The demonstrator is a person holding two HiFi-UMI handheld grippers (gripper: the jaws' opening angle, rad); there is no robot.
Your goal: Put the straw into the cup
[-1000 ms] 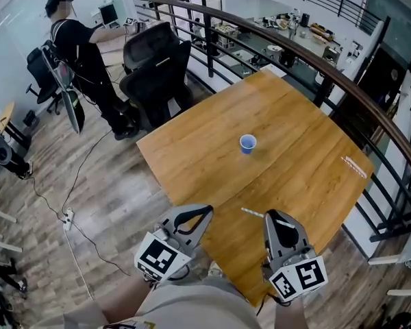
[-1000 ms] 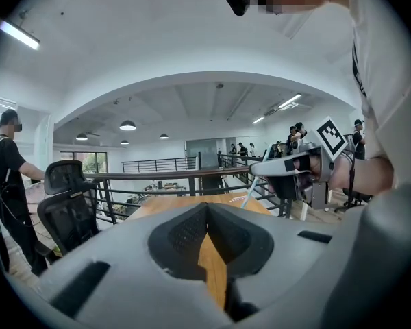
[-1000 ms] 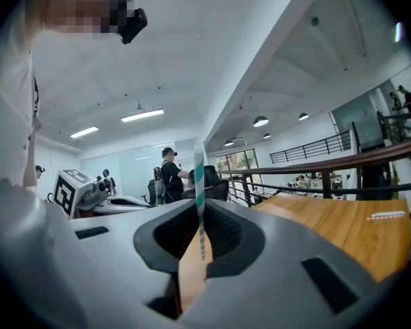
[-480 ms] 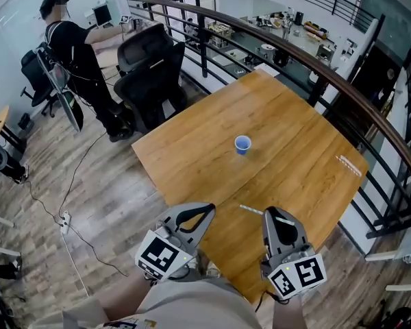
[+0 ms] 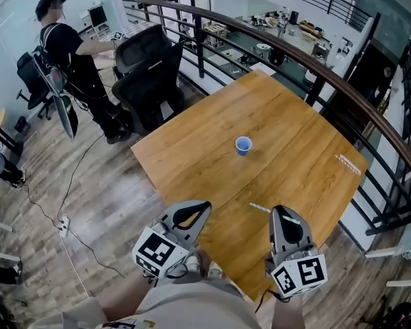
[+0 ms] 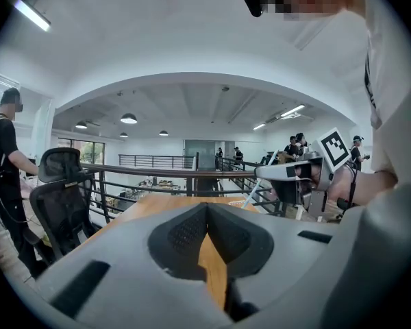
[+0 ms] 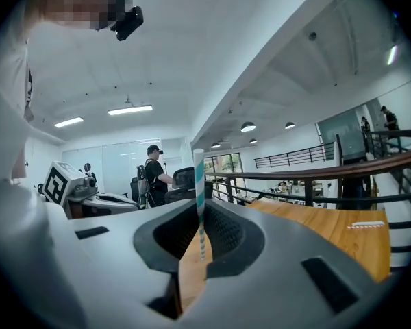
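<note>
Fingers of my right gripper (image 7: 200,211) clenched on a teal-striped straw (image 7: 199,177), left gripper (image 6: 205,214) pressed together, empty, only head view shows blue cup (image 5: 243,144) at frame centre

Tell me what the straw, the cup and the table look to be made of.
Straw: likely paper, matte, white with teal stripes.
Cup: blue outside, paler inside; paper or plastic, too small to tell.
Table: wood or wood veneer, with visible plank grain and a soft sheen.

Bare table (image 5: 294,149) between right gripper (image 5: 282,212) and cup (image 5: 243,145) (railing (image 5: 342,91) well beyond): open path.
</note>
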